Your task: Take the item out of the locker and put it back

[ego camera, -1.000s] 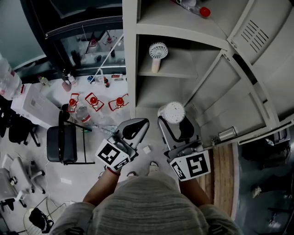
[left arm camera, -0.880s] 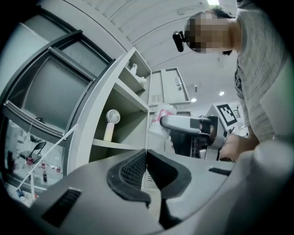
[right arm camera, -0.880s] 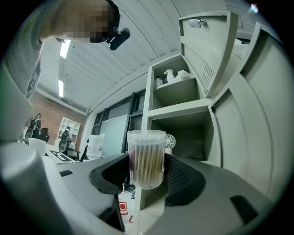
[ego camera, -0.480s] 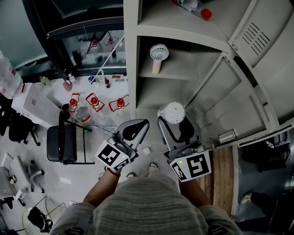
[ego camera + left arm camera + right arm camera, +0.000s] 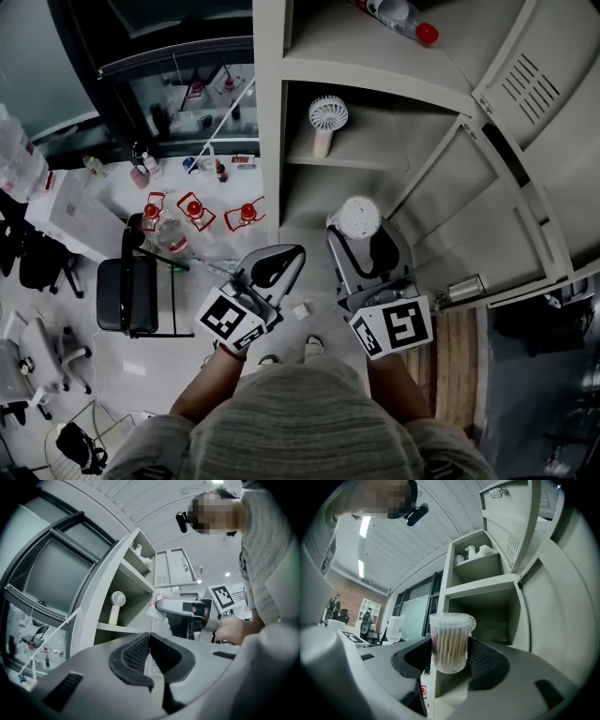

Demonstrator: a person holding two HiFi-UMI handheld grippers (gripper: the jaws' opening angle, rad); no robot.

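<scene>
Plastic jar [image 5: 449, 639] of swabs in the right tongs [image 5: 449, 654]: jaws clamped on its lower half, jar upright, lid clear above the pads. Left tongs [image 5: 149, 654] are pressed together on nothing, parked at 8 o'clock of the right pair. The jar sits just in front of the locker [image 5: 267, 122], at the mouth of the compartment under the fan's shelf.

The danger, as I read it, is that smooth round wall. A clip on the shelf edge at 12 o'clock could twist the jar in the pads or slip it free.

Fan [image 5: 327, 114] stands on the shelf at 12, well apart. Bottle [image 5: 410, 21] lies on the top shelf at 1. Door [image 5: 525, 84] hangs open at 2, out of the way. Nothing blocks the compartment ahead.
</scene>
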